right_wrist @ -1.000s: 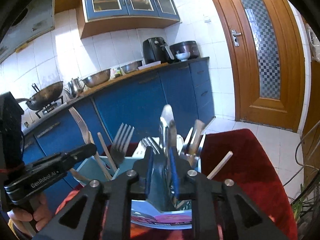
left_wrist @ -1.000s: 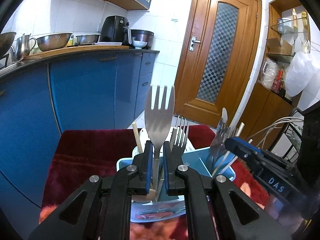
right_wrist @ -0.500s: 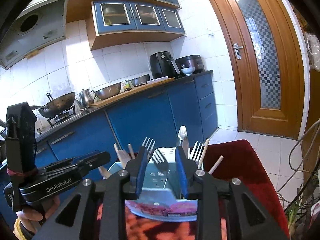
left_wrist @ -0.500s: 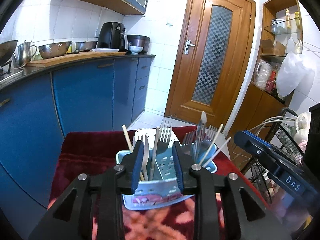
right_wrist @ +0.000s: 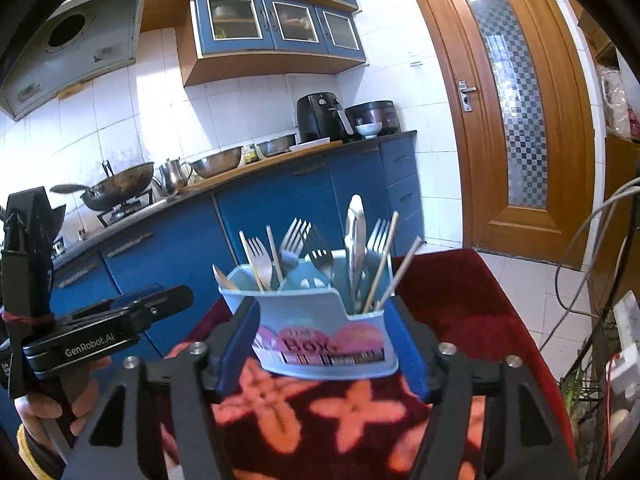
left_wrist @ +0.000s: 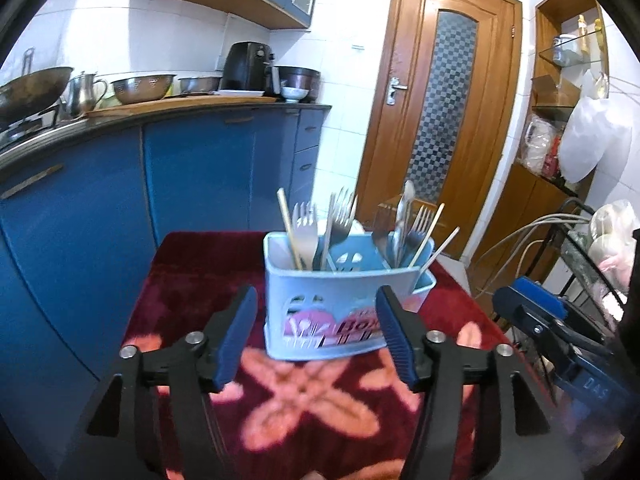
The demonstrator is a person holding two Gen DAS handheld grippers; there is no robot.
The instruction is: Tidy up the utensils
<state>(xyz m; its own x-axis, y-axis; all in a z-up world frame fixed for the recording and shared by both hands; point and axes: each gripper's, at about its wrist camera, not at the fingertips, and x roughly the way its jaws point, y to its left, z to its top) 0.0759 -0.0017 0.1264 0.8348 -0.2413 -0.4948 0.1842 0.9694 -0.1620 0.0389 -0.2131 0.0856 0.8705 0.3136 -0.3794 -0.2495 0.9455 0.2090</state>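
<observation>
A: What hides the utensil handles?
B: The blue caddy point(left_wrist: 328, 292) — its walls cover every lower shaft; only tines and tips of the forks point(left_wrist: 306, 232) show.

A: And the label?
B: Blurred — only "Bo" reads in the left view, the rest behind a jaw. The red cloth point(right_wrist: 460, 312) is smeared and cut off by the bottom edge.

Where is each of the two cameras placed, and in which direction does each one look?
Left wrist: sits on the left hand-held gripper, looking forward and slightly down at the blue utensil holder on the red floral cloth; its jaws are opening, nothing between them; the right hand-held gripper's body shows at the right edge.
Right wrist: sits on the right hand-held gripper, facing the same holder; jaws opening, empty; the person's hand holds the other gripper at left.
Shared: holder, cloth, blue cabinets, wooden door.
</observation>
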